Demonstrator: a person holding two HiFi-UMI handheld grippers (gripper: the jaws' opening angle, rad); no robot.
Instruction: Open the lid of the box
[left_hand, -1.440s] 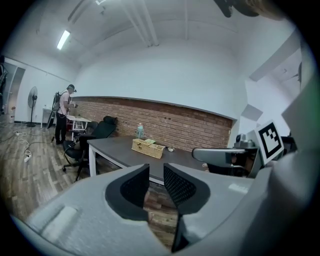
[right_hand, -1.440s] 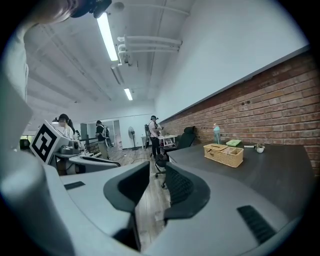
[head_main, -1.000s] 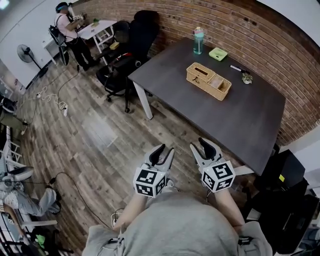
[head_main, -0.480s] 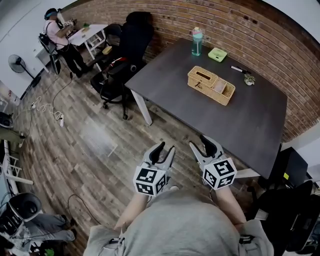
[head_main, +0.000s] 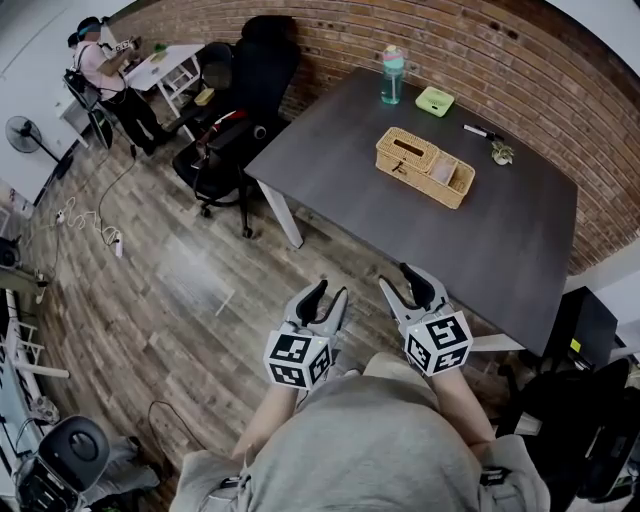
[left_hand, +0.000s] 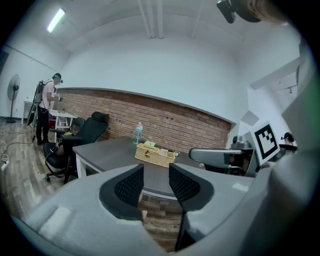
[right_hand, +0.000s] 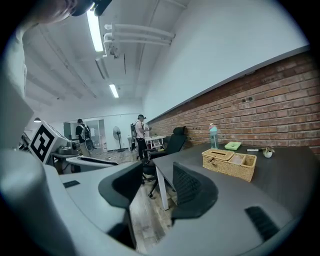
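A woven wicker box (head_main: 424, 167) with a lidded left half and an open right compartment sits on the dark table (head_main: 500, 240). Both grippers hang over the wooden floor, short of the table's near edge and far from the box. My left gripper (head_main: 328, 296) and my right gripper (head_main: 400, 281) have just been opening. Both stand open with nothing between their jaws. The left gripper view shows the box (left_hand: 155, 154) far ahead beyond the open left gripper (left_hand: 156, 182). In the right gripper view the box (right_hand: 229, 163) lies to the right of the open right gripper (right_hand: 152, 182).
On the table's far side stand a water bottle (head_main: 391, 76), a green dish (head_main: 435, 101), a pen (head_main: 478, 131) and a small ornament (head_main: 500, 153). Black office chairs (head_main: 235, 130) crowd the table's left end. A person (head_main: 95, 70) stands by a white desk. A black cabinet (head_main: 580, 330) is at right.
I have stepped toward the table, so the floor and chairs have slid across the head view. Both grippers came along, and their jaws stand slightly wider.
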